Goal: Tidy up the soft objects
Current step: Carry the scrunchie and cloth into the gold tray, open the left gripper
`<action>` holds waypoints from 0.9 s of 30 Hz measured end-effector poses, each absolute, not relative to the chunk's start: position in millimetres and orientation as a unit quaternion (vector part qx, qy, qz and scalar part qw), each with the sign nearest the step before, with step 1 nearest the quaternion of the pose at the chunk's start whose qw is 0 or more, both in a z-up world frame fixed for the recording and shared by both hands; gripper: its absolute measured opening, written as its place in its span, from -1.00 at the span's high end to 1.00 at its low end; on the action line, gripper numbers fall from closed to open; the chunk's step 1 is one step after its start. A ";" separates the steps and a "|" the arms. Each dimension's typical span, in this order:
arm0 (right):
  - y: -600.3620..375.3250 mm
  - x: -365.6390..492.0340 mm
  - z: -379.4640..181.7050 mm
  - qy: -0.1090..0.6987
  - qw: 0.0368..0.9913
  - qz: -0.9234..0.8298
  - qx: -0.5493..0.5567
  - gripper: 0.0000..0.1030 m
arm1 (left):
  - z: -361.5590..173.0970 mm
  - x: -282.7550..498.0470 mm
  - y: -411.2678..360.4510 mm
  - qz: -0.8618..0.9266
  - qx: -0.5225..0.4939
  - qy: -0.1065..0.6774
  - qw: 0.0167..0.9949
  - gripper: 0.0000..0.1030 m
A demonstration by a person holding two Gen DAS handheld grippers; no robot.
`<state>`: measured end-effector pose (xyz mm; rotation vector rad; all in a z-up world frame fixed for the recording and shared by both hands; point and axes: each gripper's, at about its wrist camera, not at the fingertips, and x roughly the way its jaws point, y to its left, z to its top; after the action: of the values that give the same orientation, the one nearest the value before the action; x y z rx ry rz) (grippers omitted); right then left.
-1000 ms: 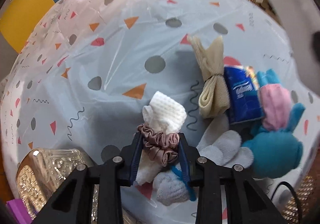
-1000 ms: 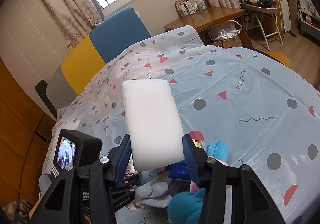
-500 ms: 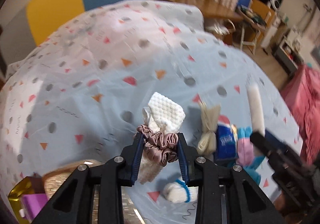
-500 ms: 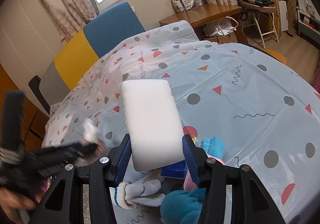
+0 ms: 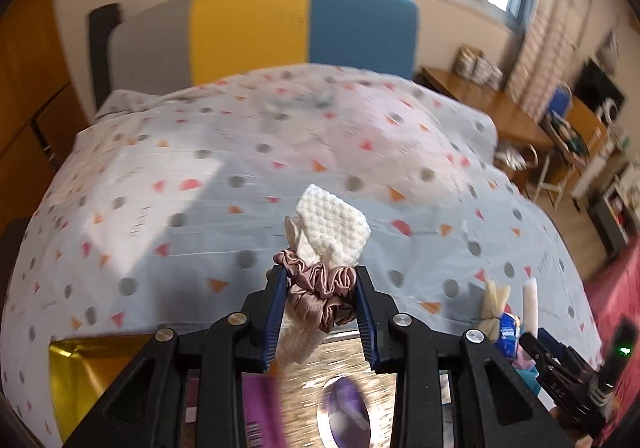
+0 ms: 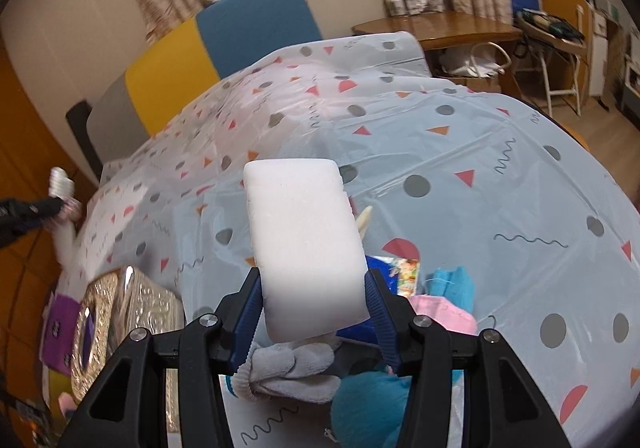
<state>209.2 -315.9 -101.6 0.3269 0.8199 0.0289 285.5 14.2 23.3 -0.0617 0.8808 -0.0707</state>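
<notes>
Gold box (image 6: pixel 132 312) on tabletop (image 6: pixel 480 176), purple item inside; left claw (image 5: pixel 320 304) pinching scrunchie-tied cloth (image 5: pixel 332 228); right claw (image 6: pixel 314 312) pinching white sponge (image 6: pixel 304 240).

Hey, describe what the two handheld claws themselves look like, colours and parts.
Both match. The left claw and right claw each have angular matte black plastic arms with triangular cut-outs and silver round screw heads at the joints. The fingers carry dark blue ribbed pads. In the left view, the right claw's black body shows white lettering and a small green light beside it. No sleeves show.
</notes>
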 end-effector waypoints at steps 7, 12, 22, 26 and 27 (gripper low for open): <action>-292.6 211.5 -107.4 0.411 0.906 0.027 0.100 0.01 | 30.0 239.1 101.8 0.007 -0.071 0.401 0.913 0.35; -280.8 211.9 -114.7 0.425 0.902 0.028 0.066 0.01 | 11.3 200.1 157.3 0.039 -0.097 0.401 0.910 0.35; -270.6 212.7 -122.8 0.439 0.898 0.018 0.034 0.01 | -61.7 134.6 220.5 0.063 -0.177 0.445 0.876 0.35; -264.0 213.7 -126.3 0.445 0.895 0.017 0.020 0.01 | -82.2 136.8 220.3 0.045 -0.223 0.459 0.859 0.35; -262.5 214.0 -127.0 0.446 0.895 0.016 0.018 0.01 | -85.8 139.8 218.3 0.042 -0.230 0.460 0.857 0.34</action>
<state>214.0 -262.5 -127.0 0.0363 0.9253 0.0336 139.8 218.3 -85.8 -0.4832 0.9670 0.0875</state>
